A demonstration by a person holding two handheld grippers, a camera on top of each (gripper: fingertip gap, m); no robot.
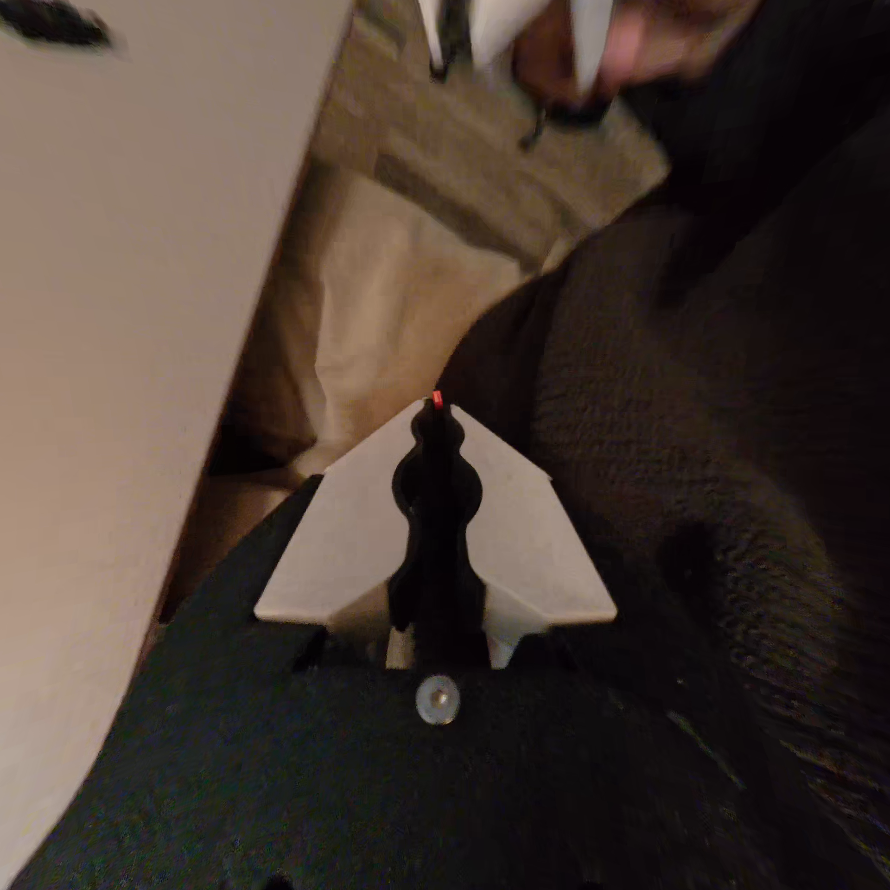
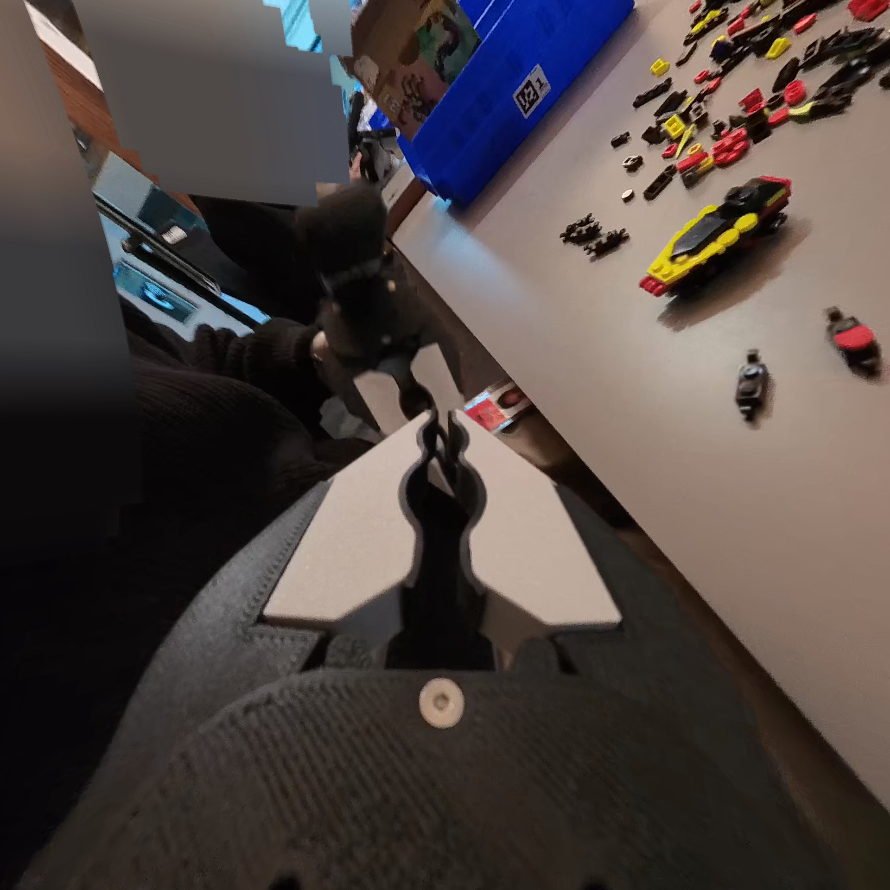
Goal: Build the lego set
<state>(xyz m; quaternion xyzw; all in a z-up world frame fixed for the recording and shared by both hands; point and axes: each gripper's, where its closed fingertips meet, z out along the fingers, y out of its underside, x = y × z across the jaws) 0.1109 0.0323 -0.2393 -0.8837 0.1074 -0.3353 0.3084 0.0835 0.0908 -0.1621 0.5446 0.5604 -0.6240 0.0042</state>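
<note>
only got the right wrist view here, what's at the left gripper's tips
observer: a tiny red piece pokes out between the closed fingertips of the left gripper
operator: what's on its right
observer: dark knitted fabric, close alongside
operator: and on its left
observer: a plain off-white panel fills that side

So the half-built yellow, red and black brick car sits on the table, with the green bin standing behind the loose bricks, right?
Not quite: the bin is blue, not green, as the right wrist view shows. The rest holds: the yellow, red and black brick car sits on the table, and the bin stands behind the loose bricks.
</note>
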